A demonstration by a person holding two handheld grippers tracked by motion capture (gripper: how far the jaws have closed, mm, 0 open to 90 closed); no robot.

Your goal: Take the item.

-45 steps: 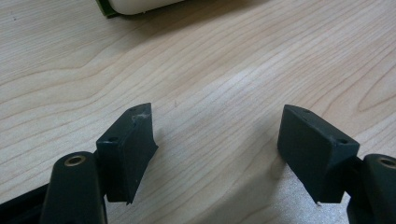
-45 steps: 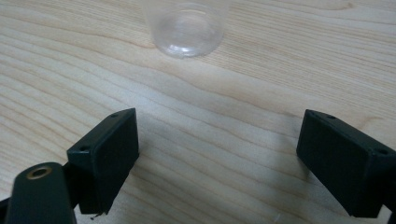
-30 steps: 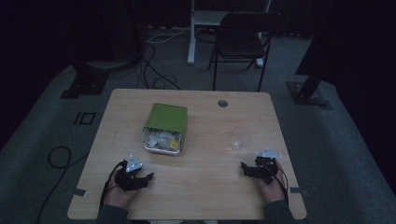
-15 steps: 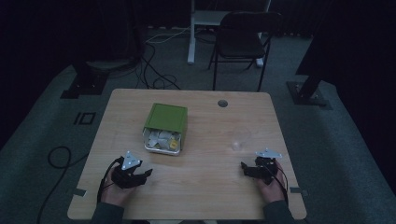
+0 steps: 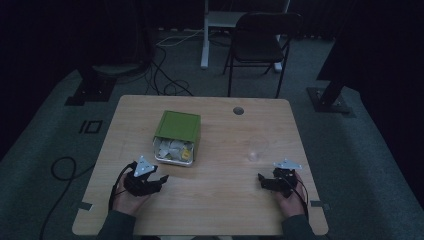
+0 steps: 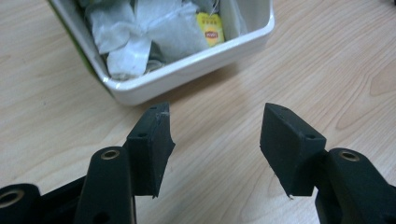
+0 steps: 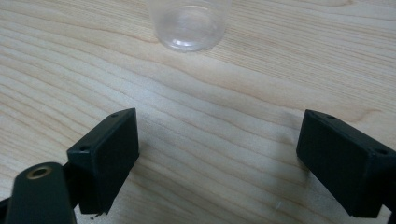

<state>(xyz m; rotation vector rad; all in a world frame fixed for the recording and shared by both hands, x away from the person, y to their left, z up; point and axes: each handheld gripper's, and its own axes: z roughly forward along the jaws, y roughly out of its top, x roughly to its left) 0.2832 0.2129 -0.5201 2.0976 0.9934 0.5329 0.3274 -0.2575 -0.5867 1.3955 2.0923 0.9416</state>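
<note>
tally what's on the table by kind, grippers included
Grippers: 2, left gripper and right gripper, both open and empty
Tins: 1, green tin, open end showing tea bags, too jumbled to count
Clear plastic cups: 1, cup
Total: 4

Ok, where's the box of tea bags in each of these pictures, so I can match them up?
High view: the box of tea bags lies left of the table's middle, open end toward the left gripper.
Left gripper view: top left, just beyond the open jaws.
Right gripper view: not in it; a clear cup stands ahead.
Shared landmark: the wooden table.
</note>
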